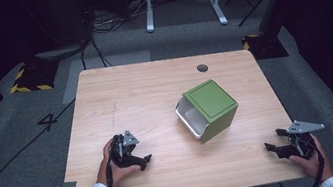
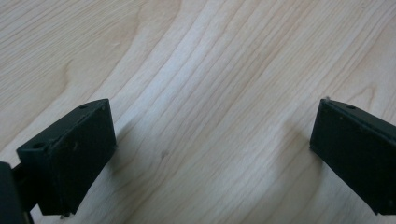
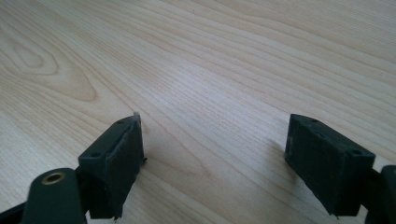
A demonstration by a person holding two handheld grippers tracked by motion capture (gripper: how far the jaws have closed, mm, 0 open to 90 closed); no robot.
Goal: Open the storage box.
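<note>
Green-topped box sits between the wide-open left gripper and wide-open right gripper, touching neither.

The person wears white sleeves. Each hand has a black hand-held gripper. The left hand-held gripper has a small grey plate with three corners on top and a black cable coming out behind it. The right hand-held gripper has a bigger grey plate on top and a black cable too. Seen close from the left hand-held gripper, the jaws are thick black blocks with little screw holes. A round brass ring sits below one jaw of the right hand-held gripper.
</note>
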